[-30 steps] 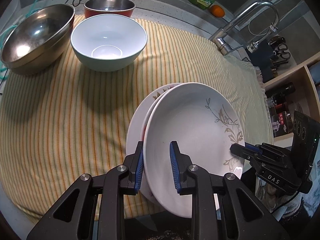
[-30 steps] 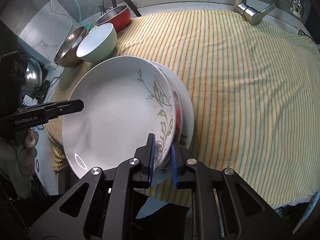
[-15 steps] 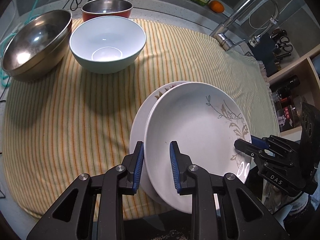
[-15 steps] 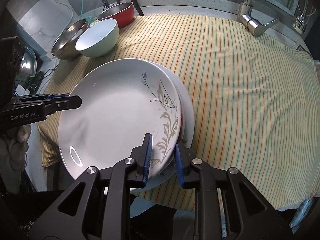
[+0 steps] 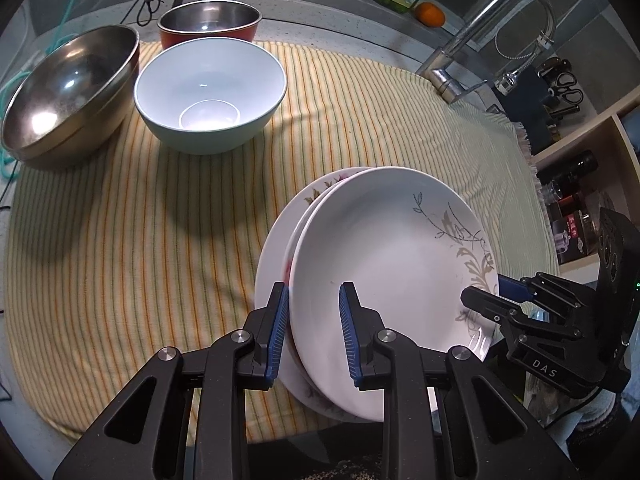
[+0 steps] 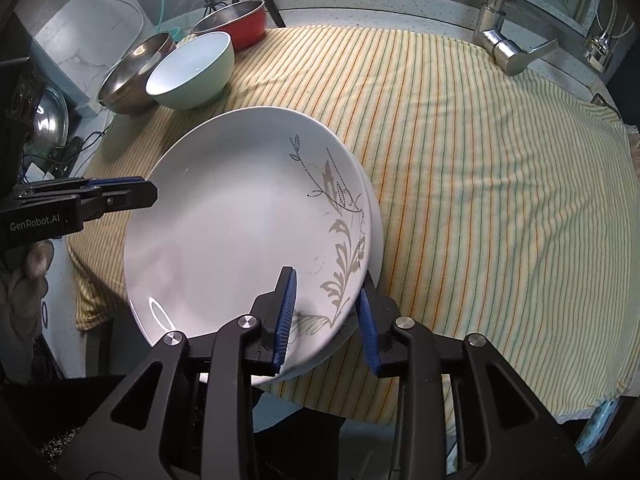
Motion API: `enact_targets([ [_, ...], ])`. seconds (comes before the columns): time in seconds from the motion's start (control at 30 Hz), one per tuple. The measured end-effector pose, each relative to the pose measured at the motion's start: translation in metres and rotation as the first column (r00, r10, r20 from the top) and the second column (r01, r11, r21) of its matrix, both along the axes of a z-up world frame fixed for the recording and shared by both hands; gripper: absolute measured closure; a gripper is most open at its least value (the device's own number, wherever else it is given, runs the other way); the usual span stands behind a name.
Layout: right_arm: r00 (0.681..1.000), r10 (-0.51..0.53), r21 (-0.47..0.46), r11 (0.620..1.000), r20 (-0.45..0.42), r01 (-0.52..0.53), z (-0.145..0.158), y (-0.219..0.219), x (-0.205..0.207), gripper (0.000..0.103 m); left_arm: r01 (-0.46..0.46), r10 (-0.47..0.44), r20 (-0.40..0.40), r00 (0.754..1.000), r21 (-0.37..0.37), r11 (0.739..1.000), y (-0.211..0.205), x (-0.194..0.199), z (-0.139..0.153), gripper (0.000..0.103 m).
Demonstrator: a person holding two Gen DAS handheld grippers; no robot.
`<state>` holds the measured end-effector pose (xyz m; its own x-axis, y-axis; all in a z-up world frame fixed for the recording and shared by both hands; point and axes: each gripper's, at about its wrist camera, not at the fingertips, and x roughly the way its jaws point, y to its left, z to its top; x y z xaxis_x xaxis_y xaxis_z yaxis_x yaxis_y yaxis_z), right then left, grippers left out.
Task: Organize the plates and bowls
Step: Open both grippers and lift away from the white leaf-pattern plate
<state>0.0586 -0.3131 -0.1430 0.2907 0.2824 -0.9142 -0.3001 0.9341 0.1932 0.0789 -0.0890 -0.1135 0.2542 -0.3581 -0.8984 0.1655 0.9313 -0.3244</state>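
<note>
Two stacked white plates sit tilted over the near edge of the striped cloth (image 5: pixel 120 220): a top plate with a grey leaf print (image 5: pixel 384 264) (image 6: pixel 240 232) and a flowered lower plate (image 5: pixel 276 248) (image 6: pixel 376 232). My left gripper (image 5: pixel 314 332) (image 6: pixel 136 192) is shut on the rims of both plates, one pad under the lower plate and one on the top plate's face. My right gripper (image 6: pixel 326 320) (image 5: pixel 488 296) straddles the opposite rim. Its jaws are opening, and the pads stand off the plates.
At the cloth's far left stand a pale green bowl (image 5: pixel 210 96) (image 6: pixel 192 72), a steel bowl (image 5: pixel 68 92) (image 6: pixel 132 76) and a red pot (image 5: pixel 210 26). A faucet (image 5: pixel 480 40) rises at the back right, with a shelf of bottles (image 5: pixel 572 200) beyond. A person's hand (image 6: pixel 24 280) shows at left.
My right gripper's jaws have spread from a tight pinch on the plates' rim to a visible gap. The left gripper keeps its grip and the plates stay about where they were.
</note>
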Motion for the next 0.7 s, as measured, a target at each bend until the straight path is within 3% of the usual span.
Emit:
enact_targets([
  [0.13, 1.0, 0.018, -0.032, 0.999, 0.002, -0.018, 0.0, 0.004, 0.0, 0.07, -0.004, 0.004, 0.0, 1.0, -0.008, 1.0, 0.002, 0.0, 0.0, 0.08],
  [0.33, 0.996, 0.085, -0.106, 0.991, 0.014, -0.083, -0.002, 0.022, -0.007, 0.052, -0.011, 0.011, -0.001, 1.0, -0.024, 1.0, 0.007, 0.001, 0.003, 0.08],
  [0.7, 0.998, 0.031, -0.072, 0.997, 0.052, -0.027, 0.016, 0.016, 0.006, 0.052, -0.072, 0.075, 0.034, 0.997, -0.063, 0.995, 0.047, 0.002, 0.021, 0.08],
])
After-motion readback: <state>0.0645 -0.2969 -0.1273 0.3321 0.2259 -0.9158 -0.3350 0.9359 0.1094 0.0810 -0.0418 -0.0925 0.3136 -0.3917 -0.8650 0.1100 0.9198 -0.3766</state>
